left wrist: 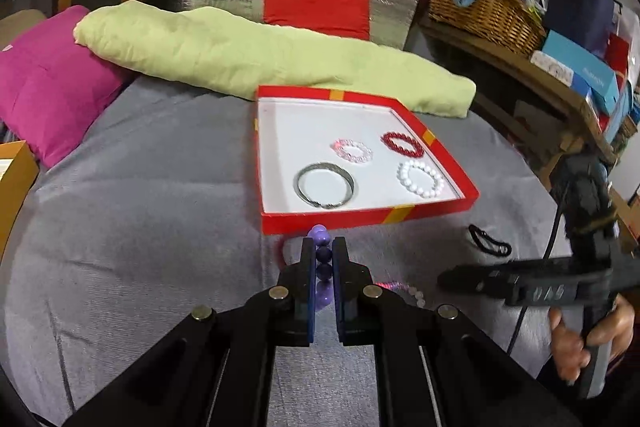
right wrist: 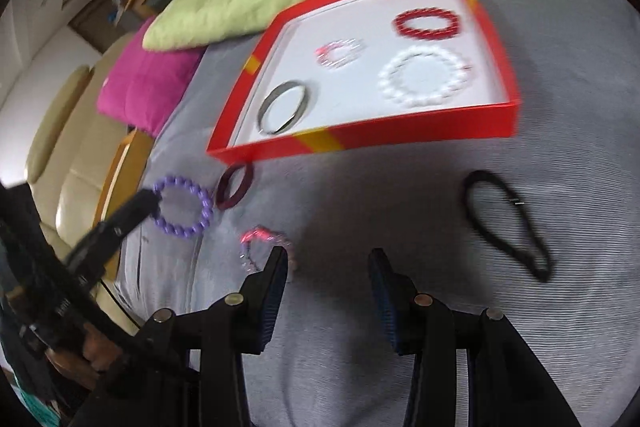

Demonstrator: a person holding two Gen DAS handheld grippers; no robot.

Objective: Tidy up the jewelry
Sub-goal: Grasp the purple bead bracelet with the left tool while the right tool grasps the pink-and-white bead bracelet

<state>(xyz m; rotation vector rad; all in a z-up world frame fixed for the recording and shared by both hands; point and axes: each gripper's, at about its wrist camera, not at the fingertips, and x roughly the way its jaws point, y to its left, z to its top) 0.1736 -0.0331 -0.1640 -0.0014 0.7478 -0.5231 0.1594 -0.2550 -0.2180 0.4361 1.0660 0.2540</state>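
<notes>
Left gripper (left wrist: 323, 259) pinched tight on the purple bead bracelet (left wrist: 323, 261), ring edge-on between the pads, long axis running away toward the red box (left wrist: 360, 217); bracelet just near of the box's front wall; glossy round beads, lilac to deep violet. Grey ribbed cloth (left wrist: 160, 227) covers the surface; green cushion (left wrist: 240, 55) and magenta pillow (left wrist: 48, 87) far behind. Right gripper (right wrist: 328, 263) half open, holding nothing; black hair tie (right wrist: 504, 223) to its right.
</notes>
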